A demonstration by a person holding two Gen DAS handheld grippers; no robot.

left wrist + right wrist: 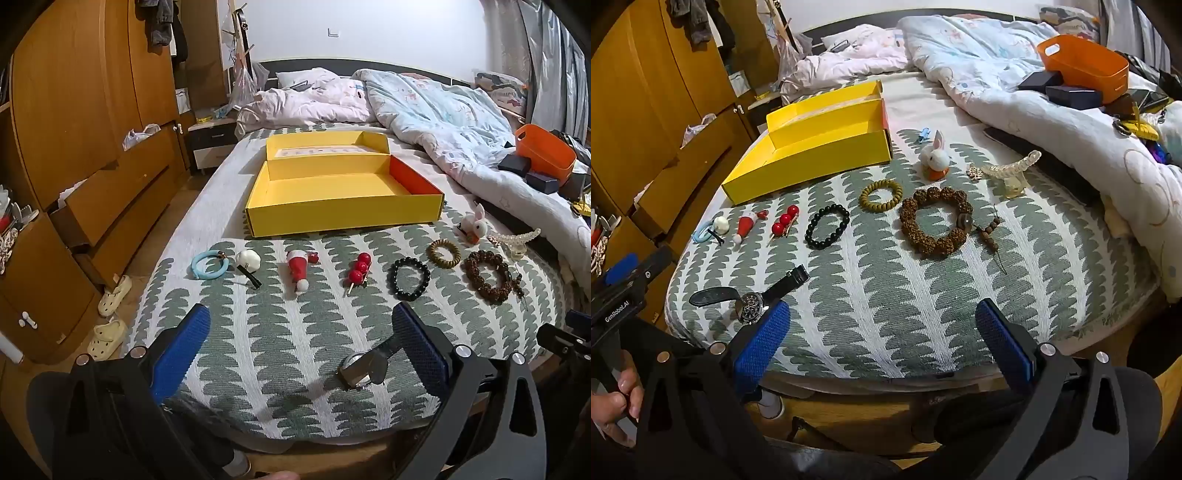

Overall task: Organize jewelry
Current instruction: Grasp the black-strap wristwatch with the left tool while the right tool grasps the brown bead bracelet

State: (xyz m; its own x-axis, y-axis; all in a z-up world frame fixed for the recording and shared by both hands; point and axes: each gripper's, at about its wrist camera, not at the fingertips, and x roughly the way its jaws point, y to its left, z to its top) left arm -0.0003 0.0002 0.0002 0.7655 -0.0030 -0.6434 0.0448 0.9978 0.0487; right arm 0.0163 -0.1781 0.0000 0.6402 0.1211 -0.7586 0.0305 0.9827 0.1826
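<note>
Nearest the left wrist camera, the left gripper [299,332] is seen with both blue pads spread wide and nothing between them, held low over the near edge of the bed [280,387]. A watch [360,371] lies just inside the right pad, close to that edge; it could be nudged off onto the floor if the pad is swept sideways. Further in, a row is laid across the bed: a blue ring [208,264], a white clip [249,264], a red hat clip [299,273], a red bead pin [356,275], a black bracelet [409,278], a tan hair tie [443,254] and a brown bracelet [489,275]. Behind them the yellow box [343,205] stands open and empty, so no piece has yet been put away. Its thin front wall could be pushed back or tipped by a gripper coming in low.

From the right wrist camera, the right gripper [882,321] is likewise shown wide open and empty above the near edge. The watch [750,302] is seen touching or just behind its left pad; which cannot be told. The brown bracelet [936,221] trails a beaded tassel [990,232], which could snag or drag if only the loop is pinched. A rabbit clip [936,157] and a clear claw clip [1012,168] sit towards the far right, beside the quilt [1052,103], where small pieces could be lost in the folds.
</note>
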